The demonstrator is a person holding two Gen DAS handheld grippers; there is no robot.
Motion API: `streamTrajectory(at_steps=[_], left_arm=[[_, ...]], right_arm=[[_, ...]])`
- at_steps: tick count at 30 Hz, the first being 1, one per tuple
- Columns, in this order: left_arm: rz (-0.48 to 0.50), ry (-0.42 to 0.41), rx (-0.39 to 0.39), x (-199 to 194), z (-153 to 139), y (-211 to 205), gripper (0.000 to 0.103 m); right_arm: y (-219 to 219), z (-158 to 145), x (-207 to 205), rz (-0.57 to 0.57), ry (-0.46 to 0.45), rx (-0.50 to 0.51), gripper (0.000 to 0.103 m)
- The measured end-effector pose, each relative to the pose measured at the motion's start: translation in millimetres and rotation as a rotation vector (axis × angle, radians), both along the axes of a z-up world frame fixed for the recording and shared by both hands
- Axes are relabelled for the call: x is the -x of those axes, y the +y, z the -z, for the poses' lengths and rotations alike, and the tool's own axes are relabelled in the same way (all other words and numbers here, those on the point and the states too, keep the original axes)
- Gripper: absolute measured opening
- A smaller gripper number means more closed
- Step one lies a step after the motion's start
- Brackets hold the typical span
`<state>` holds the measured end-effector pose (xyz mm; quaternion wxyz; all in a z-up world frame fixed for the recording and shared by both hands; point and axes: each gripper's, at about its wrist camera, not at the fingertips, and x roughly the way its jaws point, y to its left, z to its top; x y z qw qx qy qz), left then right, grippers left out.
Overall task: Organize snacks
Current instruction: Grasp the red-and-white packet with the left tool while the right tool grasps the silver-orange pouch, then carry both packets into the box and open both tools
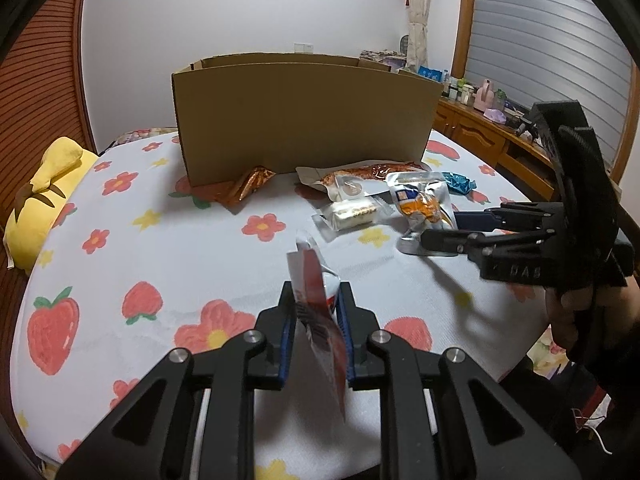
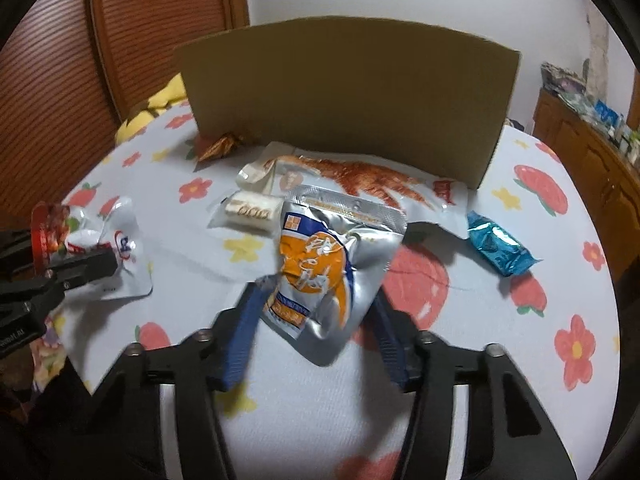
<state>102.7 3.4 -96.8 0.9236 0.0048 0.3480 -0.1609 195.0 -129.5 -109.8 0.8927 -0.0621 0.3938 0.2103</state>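
My left gripper [image 1: 317,288] is shut on a red and white snack pouch [image 1: 316,308], held edge-on above the bed; the right wrist view shows the same pouch [image 2: 120,248] at the far left. My right gripper [image 2: 320,292] has its blue pads pressed on the lower sides of a crumpled silver and orange pouch [image 2: 320,264]. In the left wrist view that pouch [image 1: 424,204] stands tilted between the right gripper's [image 1: 442,227] fingers. An open cardboard box [image 1: 304,120] stands behind the snacks, its near wall [image 2: 348,96] facing me.
On the flowered sheet [image 1: 200,248] lie a small white cake packet [image 2: 252,212], a long clear pack of red-orange snack [image 2: 360,180], a blue foil packet [image 2: 500,248] and an orange wrapper [image 2: 220,146]. A yellow plush [image 1: 44,192] lies at the left, a wooden cabinet [image 1: 480,136] at the right.
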Motion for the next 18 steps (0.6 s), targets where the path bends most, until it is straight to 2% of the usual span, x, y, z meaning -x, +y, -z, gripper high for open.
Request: streamTrajectory(at_steps=[2,3,7,10,18], left_arm=[[0.0,0.002,0.001,0,1,0,0.017],[0.0,0.002,0.0,0,1,-1,0.017],[0.001,0.002,-0.002,-1,2,-2,0.017],[-0.001,0.0,-0.004,-1,1,-1,0.017],[-0.009,-0.026,0.007,-2,-7,2,0.017]], right_arm=[[-4,-1,-1,0.004,0.007,-0.033,0.035],[-4,0,-2,0.006,0.012,-0.03,0.02],[-3,-2,0,0.001,-0.002,-0.048,0.018],[-4,-7,3,-0.004,-0.022,-0.07,0.007],[-6,-17,12,-0.017,-0.057,-0.108,0.0]])
